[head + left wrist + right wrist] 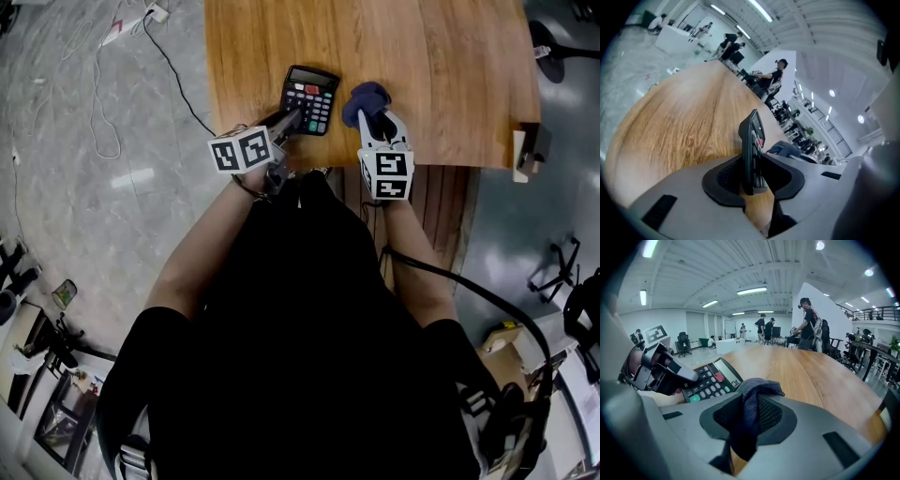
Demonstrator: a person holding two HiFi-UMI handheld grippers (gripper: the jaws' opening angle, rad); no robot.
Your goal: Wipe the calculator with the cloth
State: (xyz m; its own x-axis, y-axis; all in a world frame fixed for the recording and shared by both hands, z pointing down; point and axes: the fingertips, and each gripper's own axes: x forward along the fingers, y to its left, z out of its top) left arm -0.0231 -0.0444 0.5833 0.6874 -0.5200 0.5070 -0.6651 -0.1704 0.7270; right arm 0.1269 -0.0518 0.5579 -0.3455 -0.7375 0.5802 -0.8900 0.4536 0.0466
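Note:
A black calculator [310, 97] with a red key lies on the wooden table [422, 66] near its front edge. My left gripper [291, 120] reaches its near left corner. In the left gripper view the calculator [751, 140] stands edge-on between the jaws of my left gripper [757, 180]: its back rests against one pad, and a gap shows on the key side. My right gripper [375, 122] is shut on a dark blue cloth [364, 97], just right of the calculator. The right gripper view shows the bunched cloth [754, 394] between its pads, with the calculator [712, 378] beyond to the left.
A small block [530, 145] sits at the table's right front corner. Cables and a power strip [122, 28] lie on the grey floor to the left. A chair base [553, 47] stands right of the table. People stand far off in the room.

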